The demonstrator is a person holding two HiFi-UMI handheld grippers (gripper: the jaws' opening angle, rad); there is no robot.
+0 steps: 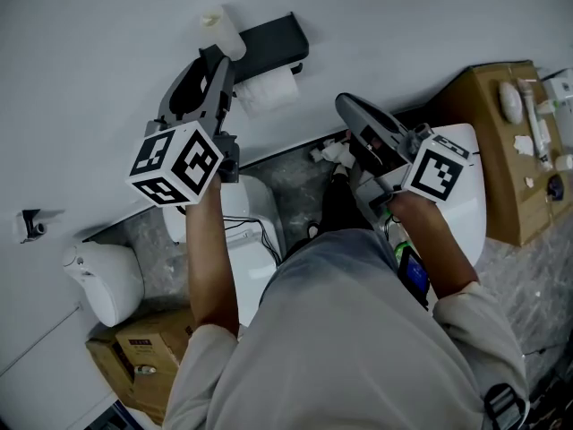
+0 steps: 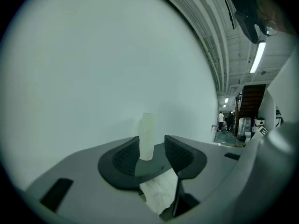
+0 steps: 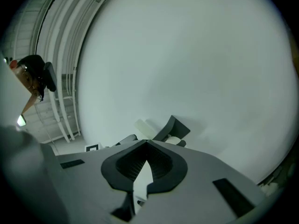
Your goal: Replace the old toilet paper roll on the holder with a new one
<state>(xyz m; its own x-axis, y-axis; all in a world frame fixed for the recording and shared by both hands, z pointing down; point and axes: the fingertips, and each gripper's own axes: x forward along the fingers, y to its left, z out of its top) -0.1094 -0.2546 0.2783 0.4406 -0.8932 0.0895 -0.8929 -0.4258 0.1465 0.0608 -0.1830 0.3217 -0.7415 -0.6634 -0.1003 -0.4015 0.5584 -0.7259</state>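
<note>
While right gripper [image 3: 146, 144] sits closed, left gripper's [image 2: 152, 143] spread jaws flank the cardboard tube [image 2: 148, 127].

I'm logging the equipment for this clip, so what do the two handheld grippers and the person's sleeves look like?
Both the left gripper and right gripper are grey shells with black ribbed jaws, and each carries a white cube printed with black square markers. The person wears a light grey top with short sleeves.

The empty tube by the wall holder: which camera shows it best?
The left gripper view: the empty tube fills the middle, close up, between the open left tongs. The head view shows it smaller, by the holder. The right gripper view shows only a small far sliver.
</note>
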